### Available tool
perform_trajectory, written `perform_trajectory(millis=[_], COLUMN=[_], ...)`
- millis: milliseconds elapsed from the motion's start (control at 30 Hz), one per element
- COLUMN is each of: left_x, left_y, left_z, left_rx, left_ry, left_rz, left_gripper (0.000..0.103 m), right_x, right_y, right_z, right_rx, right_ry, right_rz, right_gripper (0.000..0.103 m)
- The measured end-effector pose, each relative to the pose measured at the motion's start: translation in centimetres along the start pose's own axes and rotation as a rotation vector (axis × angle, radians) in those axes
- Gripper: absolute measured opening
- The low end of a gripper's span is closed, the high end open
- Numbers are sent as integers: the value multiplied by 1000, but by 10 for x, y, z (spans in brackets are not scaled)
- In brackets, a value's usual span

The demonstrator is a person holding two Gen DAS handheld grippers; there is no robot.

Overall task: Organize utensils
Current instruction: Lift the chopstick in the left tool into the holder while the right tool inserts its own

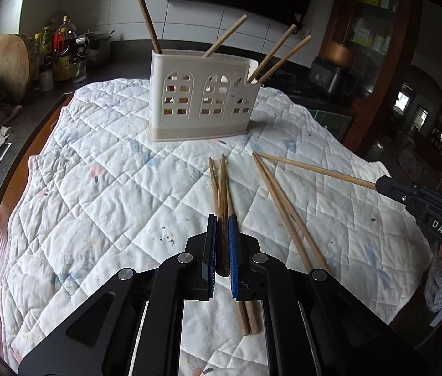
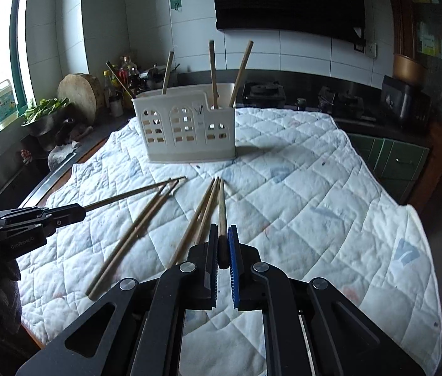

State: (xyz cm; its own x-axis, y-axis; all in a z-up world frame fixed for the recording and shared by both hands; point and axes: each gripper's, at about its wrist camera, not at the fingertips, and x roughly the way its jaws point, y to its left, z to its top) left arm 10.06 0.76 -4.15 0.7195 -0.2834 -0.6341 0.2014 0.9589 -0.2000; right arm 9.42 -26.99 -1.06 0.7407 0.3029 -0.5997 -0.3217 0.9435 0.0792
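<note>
Black two-finger left gripper [image 1: 223, 235], nearest the left wrist lens, has its blue-padded jaws clamped on a dark ribbed wooden chopstick [image 1: 222, 194] that points ahead toward the cream plastic utensil holder with arched cut-out windows [image 1: 200, 98]; under it, two pale wooden chopsticks [image 1: 246, 313] lie on the white quilted cloth [image 1: 95, 203]. In the right wrist view the right gripper [image 2: 223, 244] is likewise pinched narrow on a slim light wooden chopstick [image 2: 221, 206], held near its thick end with the tip aimed at the holder. Each gripper shows in the other's view at the frame edge, a stick jutting out of its closed tips. Four chopsticks already stand leaning in the holder, and two more pairs rest loose on the cloth between the grippers and the holder. Judging from this, both sticks are in hand and the carry to the holder comes next. The risks: each stick is gripped near one end, so the long free tip can swing or pivot in the pads and miss the opening; a tip could catch the rim or a leaning stick and tip the light holder; the two grippers, arriving together, could cross sticks over it
</note>
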Motion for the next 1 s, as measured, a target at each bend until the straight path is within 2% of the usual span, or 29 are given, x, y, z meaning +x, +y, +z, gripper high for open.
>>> perform_trajectory(millis=[233, 467, 800, 1000], left_x=[-22, -34, -48, -70], left_y=[-6, -8, 1, 4], left_z=[26, 55, 115, 157], left_rx=[12, 38, 64, 65], left_ry=[-96, -129, -166, -243], left_rz=[-17, -28, -4, 12], left_gripper=[6, 6, 6, 6], right_x=[-7, -11, -14, -7], right_y=[-4, -6, -13, -10], right_z=[46, 90, 167, 197], right_rx=[-21, -68, -105, -125], right_ry=[-50, -75, -95, -97], right_rz=[34, 47, 50, 41], right_gripper=[7, 7, 7, 7])
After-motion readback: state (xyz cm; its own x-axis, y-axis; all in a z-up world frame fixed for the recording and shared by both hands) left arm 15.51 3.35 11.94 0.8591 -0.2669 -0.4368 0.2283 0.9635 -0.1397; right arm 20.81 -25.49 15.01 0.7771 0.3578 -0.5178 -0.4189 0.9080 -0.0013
